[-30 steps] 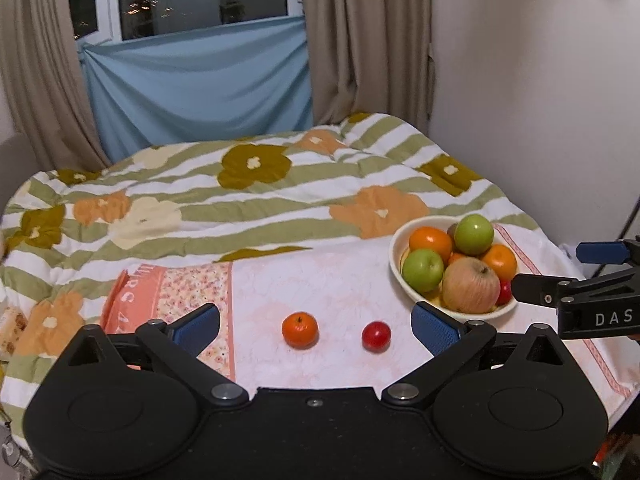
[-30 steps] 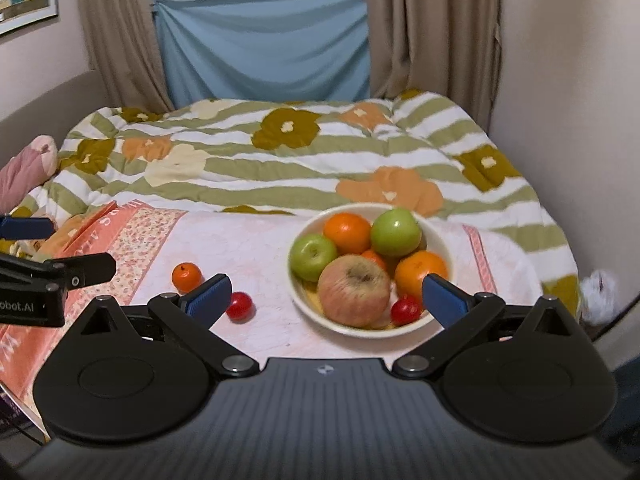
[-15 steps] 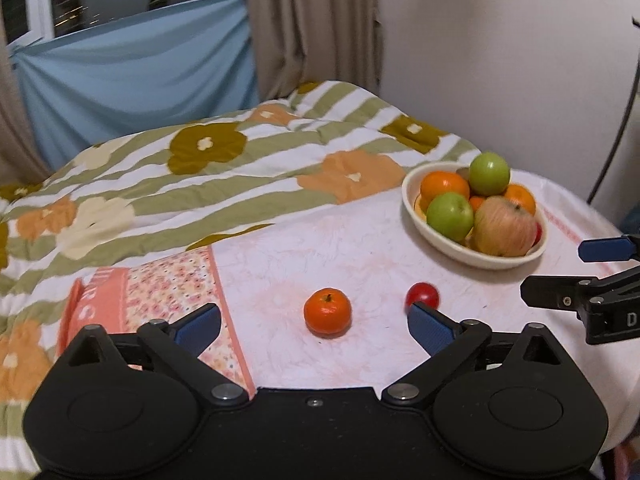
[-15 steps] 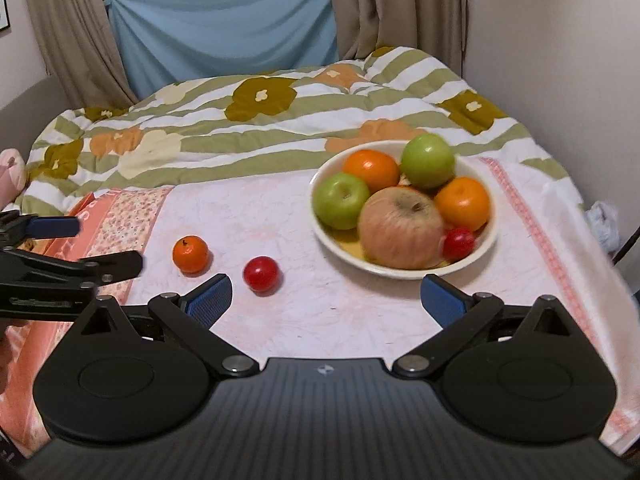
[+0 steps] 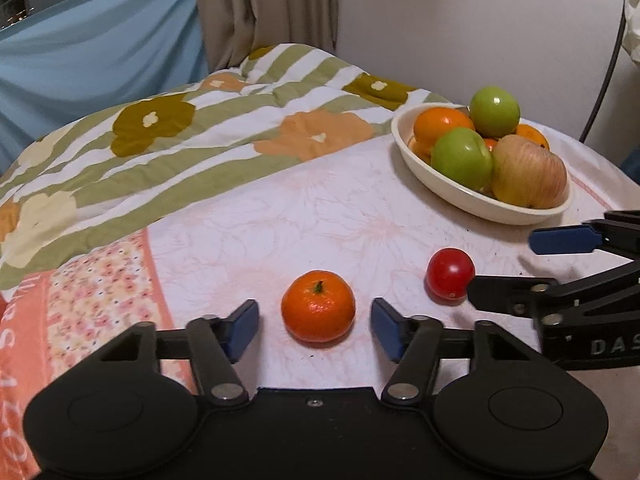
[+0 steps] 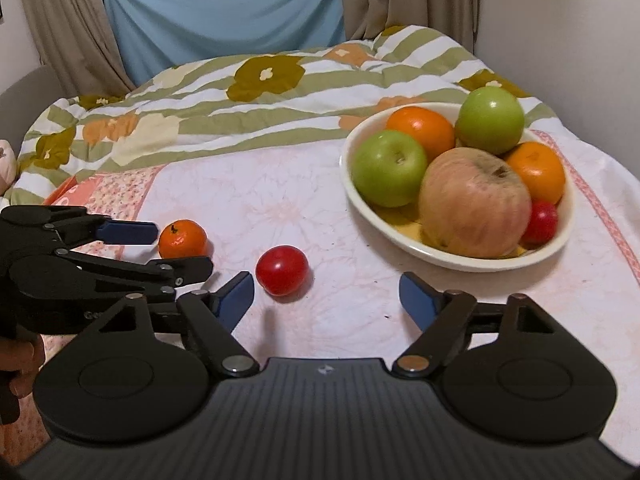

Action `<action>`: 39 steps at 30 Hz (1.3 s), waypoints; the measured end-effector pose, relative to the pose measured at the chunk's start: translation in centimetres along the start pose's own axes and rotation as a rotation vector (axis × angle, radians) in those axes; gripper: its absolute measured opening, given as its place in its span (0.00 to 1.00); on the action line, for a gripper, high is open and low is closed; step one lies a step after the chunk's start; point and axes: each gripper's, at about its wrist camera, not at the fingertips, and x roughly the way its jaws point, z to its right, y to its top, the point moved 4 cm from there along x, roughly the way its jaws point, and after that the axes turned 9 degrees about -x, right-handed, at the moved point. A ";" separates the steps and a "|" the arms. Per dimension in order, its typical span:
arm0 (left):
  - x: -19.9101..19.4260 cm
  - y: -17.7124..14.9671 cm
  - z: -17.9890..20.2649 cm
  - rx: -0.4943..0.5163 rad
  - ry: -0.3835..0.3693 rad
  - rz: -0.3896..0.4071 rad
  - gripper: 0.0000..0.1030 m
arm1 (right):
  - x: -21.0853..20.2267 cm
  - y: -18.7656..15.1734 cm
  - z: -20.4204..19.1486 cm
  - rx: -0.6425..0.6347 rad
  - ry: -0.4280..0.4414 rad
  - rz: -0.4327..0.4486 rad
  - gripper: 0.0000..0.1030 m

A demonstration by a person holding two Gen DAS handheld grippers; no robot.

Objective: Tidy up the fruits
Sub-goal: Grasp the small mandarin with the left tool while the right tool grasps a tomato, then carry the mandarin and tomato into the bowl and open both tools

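A: Left gripper (image 5: 314, 330) fingers spread wide, holding nothing, flanking the tangerine (image 5: 318, 306) on the bed?
B: Yes. Centre, squeeze gently. Right gripper (image 6: 326, 300) wide too, nothing held; tomato (image 6: 282, 270) off-centre, shift left.

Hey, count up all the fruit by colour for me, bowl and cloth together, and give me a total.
Green: 2, apples in the bowl
Orange: 3, two in the bowl, one on the cloth
Red: 2, one in the bowl, one on the cloth
Pinkish: 1, big apple
Total visible: 8
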 end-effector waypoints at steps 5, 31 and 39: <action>0.4 0.2 -0.1 -0.006 -0.006 -0.004 0.43 | 1.1 0.2 -0.5 -0.004 0.021 -0.016 0.81; -2.1 -1.5 -1.8 -0.095 0.097 -0.014 0.42 | 2.8 0.9 -2.5 -0.112 0.074 -0.025 0.47; -4.6 -0.6 -1.4 -0.125 0.134 0.022 0.42 | 0.0 1.9 -2.1 -0.122 0.109 0.006 0.47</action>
